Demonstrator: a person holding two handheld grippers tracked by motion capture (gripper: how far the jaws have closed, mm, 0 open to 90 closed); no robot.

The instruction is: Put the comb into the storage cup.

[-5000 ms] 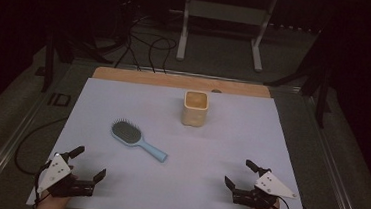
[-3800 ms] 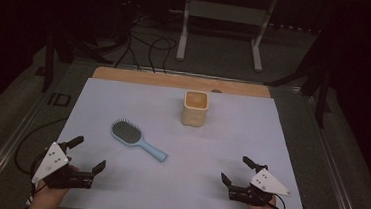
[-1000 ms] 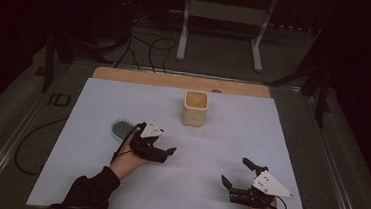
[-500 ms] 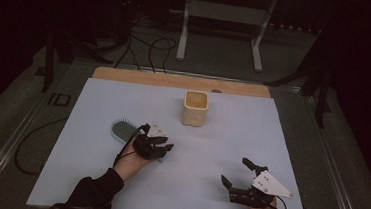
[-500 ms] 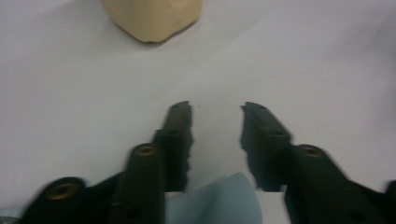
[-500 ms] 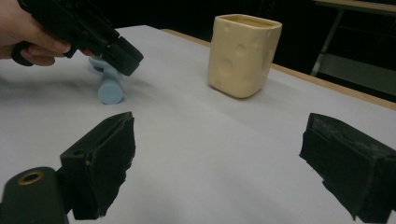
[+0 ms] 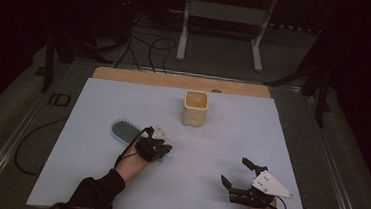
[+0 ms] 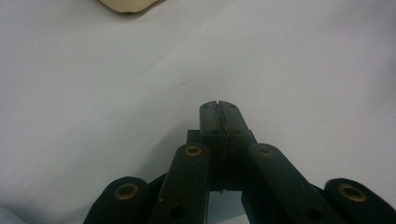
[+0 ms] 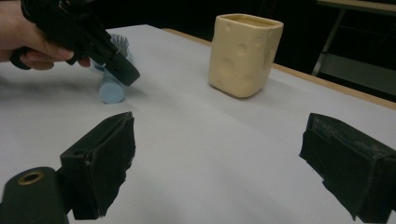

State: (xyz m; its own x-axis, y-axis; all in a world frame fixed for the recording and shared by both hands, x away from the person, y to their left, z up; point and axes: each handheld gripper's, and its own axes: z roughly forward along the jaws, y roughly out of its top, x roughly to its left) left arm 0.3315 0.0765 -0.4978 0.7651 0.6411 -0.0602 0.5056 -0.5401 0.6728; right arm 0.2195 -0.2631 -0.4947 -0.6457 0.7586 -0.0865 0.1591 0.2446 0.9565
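A light blue hairbrush (image 7: 120, 129) lies left of the middle on the pale mat, its handle end (image 9: 111, 92) pointing toward the near right. My left gripper (image 7: 161, 154) sits low over that handle. Its jaws have just been closing and now stand shut, pads pressed together (image 8: 218, 110) with nothing showing between them. In the right gripper view the left gripper (image 9: 122, 71) rests across the handle; whether it touches I cannot tell. My right gripper (image 7: 234, 171) hovers near the front right edge, open (image 9: 219, 140) and empty.
A cream square cup (image 7: 195, 108) with dimpled sides (image 9: 245, 53) stands upright behind the middle. The pale mat (image 7: 281, 137) covers a wooden table. Cables and a metal stand lie on the dark floor beyond.
The left gripper's jaws have drawn together over the brush handle, and the hand shifted slightly. The right gripper has kept still.
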